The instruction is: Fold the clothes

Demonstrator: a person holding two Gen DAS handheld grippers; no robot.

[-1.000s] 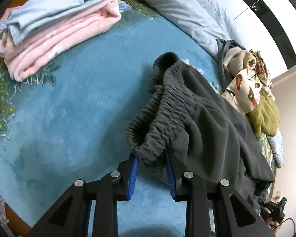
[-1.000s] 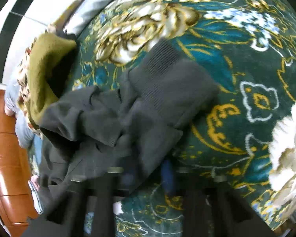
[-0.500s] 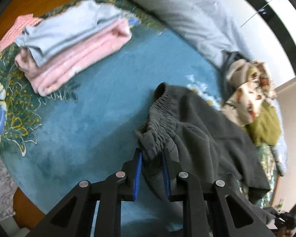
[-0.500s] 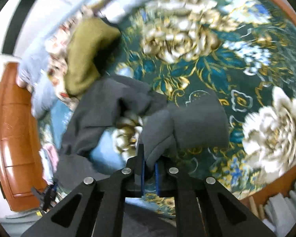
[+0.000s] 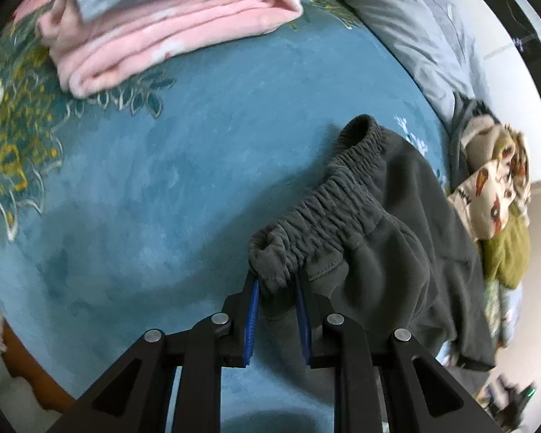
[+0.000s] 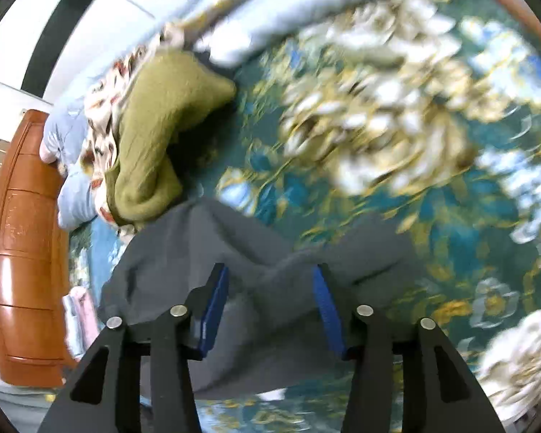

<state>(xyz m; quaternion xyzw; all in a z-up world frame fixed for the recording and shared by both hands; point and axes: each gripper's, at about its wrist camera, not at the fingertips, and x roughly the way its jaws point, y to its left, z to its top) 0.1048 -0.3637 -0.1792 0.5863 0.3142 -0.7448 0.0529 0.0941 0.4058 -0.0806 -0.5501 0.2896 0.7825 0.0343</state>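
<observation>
Left hand-held gripper (image 5: 277, 297) clamped on waistband of the dark grey pants (image 5: 386, 252), lying across the bed (image 5: 162, 180) w/ one end pinned for folding, while right hand-held gripper (image 6: 272, 305) has just been opening, pads apart, cloth between but loose.

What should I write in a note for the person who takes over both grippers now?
Left gripper: shut on the waistband of the dark grey trousers.
Right gripper: jaws have just been opening, trouser cloth lies between them, not pinched.
Done: pink and light blue garments folded and stacked on the blue rug.
Left: fold the trousers, then the pile with the olive sweater.
</observation>
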